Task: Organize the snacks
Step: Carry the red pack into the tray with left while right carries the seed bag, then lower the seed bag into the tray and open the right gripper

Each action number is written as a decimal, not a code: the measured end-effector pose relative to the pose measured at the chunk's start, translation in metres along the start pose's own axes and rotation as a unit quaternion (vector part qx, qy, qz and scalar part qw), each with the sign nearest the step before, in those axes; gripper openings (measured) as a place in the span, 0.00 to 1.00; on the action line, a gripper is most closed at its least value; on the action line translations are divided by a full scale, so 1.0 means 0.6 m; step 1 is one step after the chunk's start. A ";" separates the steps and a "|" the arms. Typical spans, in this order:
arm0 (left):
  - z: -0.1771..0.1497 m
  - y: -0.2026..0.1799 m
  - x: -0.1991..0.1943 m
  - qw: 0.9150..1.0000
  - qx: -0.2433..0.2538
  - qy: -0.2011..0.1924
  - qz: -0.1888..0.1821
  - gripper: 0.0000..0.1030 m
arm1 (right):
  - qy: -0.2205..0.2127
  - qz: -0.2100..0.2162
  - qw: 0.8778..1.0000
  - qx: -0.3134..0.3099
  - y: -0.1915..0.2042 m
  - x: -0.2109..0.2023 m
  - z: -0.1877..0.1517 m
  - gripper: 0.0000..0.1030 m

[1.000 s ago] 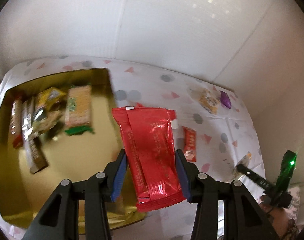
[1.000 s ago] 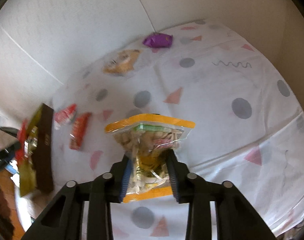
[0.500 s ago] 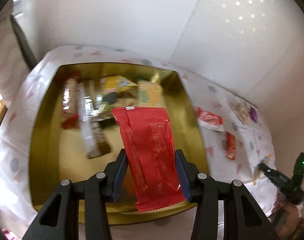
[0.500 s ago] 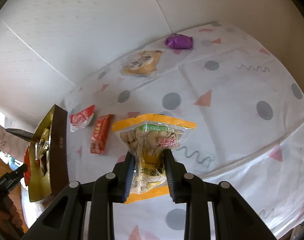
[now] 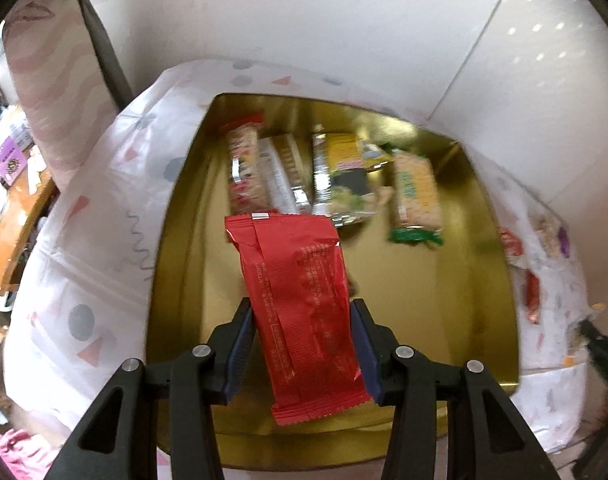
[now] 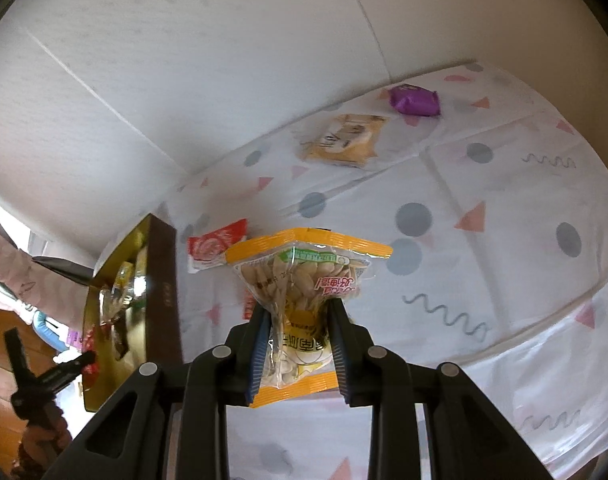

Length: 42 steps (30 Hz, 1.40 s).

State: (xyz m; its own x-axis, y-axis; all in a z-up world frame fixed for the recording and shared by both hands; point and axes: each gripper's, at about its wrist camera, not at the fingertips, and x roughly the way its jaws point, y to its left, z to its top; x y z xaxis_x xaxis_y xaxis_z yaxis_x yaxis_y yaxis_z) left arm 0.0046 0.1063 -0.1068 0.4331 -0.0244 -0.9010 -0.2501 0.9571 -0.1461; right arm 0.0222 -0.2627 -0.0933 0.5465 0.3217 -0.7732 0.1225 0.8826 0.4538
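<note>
My left gripper (image 5: 299,312) is shut on a red snack packet (image 5: 299,304) and holds it above the gold tray (image 5: 488,272). Several snack packs (image 5: 336,176) lie at the tray's far end. My right gripper (image 6: 297,316) is shut on a clear, orange-edged bag of nuts (image 6: 304,280), held above the patterned tablecloth (image 6: 504,208). In the right wrist view the tray (image 6: 163,292) stands at the left, seen from its brown side.
On the cloth lie a red packet (image 6: 215,244), an orange pack (image 6: 344,140) and a purple pack (image 6: 414,100). Red packets (image 5: 532,296) lie right of the tray. White walls close the back. A chair and wooden floor are beyond the table's left edge.
My left gripper has swung left with the red packet, from beside the tray to over its middle. My right gripper has moved left toward the tray with the nut bag.
</note>
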 end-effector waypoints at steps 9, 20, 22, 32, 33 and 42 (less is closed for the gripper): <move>0.003 0.028 0.026 1.000 -0.007 0.013 0.026 0.53 | -0.001 0.040 0.999 -0.034 0.079 -0.011 0.009 0.28; -0.007 0.021 0.029 0.999 0.015 0.013 0.040 0.38 | 0.015 0.083 0.991 -0.101 0.187 0.006 0.010 0.28; -0.010 0.023 0.035 0.998 0.022 0.016 0.052 0.37 | 0.024 0.090 0.989 -0.114 0.206 0.015 0.008 0.28; -0.010 0.041 0.005 0.999 -0.007 -0.002 0.037 0.55 | 0.064 0.113 0.973 -0.190 0.311 0.055 -0.009 0.28; -0.012 0.040 -0.001 0.999 -0.009 -0.005 0.032 0.58 | 0.072 0.115 0.971 -0.195 0.321 0.064 -0.012 0.28; -0.034 0.040 -0.046 0.999 -0.030 -0.023 0.020 0.74 | 0.157 0.121 0.947 -0.253 0.404 0.147 -0.068 0.28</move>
State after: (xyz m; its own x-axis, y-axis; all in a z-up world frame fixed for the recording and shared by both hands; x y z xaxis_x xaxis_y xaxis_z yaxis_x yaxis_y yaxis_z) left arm -0.0309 0.1240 -0.0940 0.4602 0.0275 -0.8874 -0.3191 0.9378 -0.1365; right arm 0.0660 -0.0064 -0.0695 0.2249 0.5512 -0.8035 -0.4310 0.7958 0.4254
